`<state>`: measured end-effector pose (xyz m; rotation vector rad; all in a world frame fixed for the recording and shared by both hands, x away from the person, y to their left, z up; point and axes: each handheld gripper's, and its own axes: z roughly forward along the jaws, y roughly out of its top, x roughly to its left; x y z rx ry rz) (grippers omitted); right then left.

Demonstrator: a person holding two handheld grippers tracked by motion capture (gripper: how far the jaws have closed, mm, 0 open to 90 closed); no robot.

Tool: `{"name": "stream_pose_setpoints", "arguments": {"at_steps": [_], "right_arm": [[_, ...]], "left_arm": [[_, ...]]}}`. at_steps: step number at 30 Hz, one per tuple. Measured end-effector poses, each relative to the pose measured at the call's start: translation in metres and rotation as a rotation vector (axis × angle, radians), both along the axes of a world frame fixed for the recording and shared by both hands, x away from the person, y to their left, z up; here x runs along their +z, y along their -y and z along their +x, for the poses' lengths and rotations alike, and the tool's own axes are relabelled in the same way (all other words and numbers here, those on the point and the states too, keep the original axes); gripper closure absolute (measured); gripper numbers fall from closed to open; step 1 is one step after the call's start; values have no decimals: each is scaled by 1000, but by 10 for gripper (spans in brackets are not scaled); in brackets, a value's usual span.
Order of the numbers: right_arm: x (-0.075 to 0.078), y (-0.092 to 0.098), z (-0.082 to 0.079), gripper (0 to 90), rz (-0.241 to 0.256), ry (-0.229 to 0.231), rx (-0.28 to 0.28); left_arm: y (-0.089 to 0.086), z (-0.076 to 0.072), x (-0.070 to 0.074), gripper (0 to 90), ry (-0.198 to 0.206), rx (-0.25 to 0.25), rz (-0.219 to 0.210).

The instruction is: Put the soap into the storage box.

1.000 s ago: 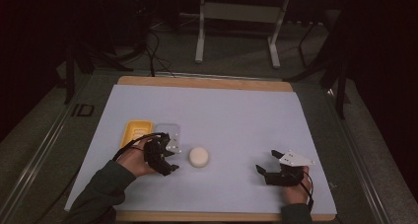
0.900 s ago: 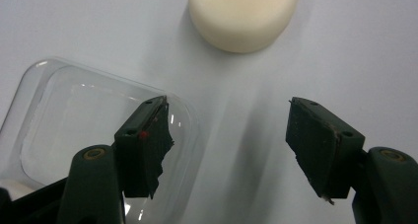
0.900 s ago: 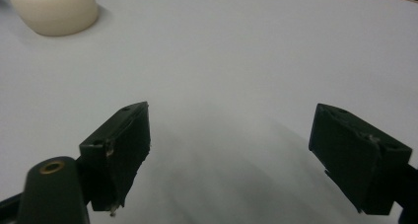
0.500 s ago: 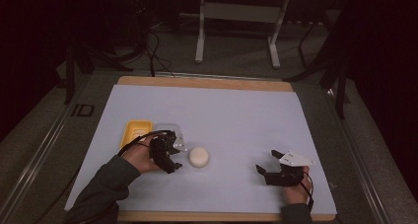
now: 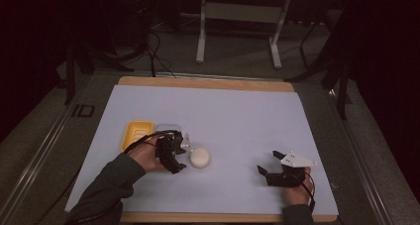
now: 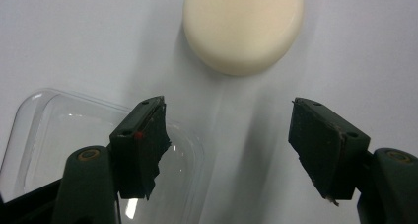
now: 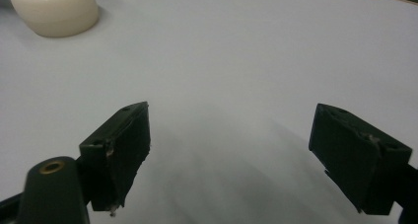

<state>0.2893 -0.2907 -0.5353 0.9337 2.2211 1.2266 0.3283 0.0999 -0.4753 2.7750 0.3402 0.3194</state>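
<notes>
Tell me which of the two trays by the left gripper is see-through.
The clear plastic tray, under the left gripper; the yellow plastic tray beside it is opaque.

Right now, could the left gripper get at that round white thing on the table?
Probably yes. The left gripper is open and aimed at the round white piece, with bare white table cover between them. The clear container lies off to one side, under one jaw, not in the path.
</notes>
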Motion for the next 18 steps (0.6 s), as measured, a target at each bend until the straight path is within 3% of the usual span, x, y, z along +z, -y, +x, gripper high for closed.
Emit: {"name": "stream_pose_setpoints", "arguments": {"at_steps": [18], "right_arm": [[0,0,0,157,-2,1,1]], "left_arm": [[13,5,-4,287,-24,-11,40]]}}
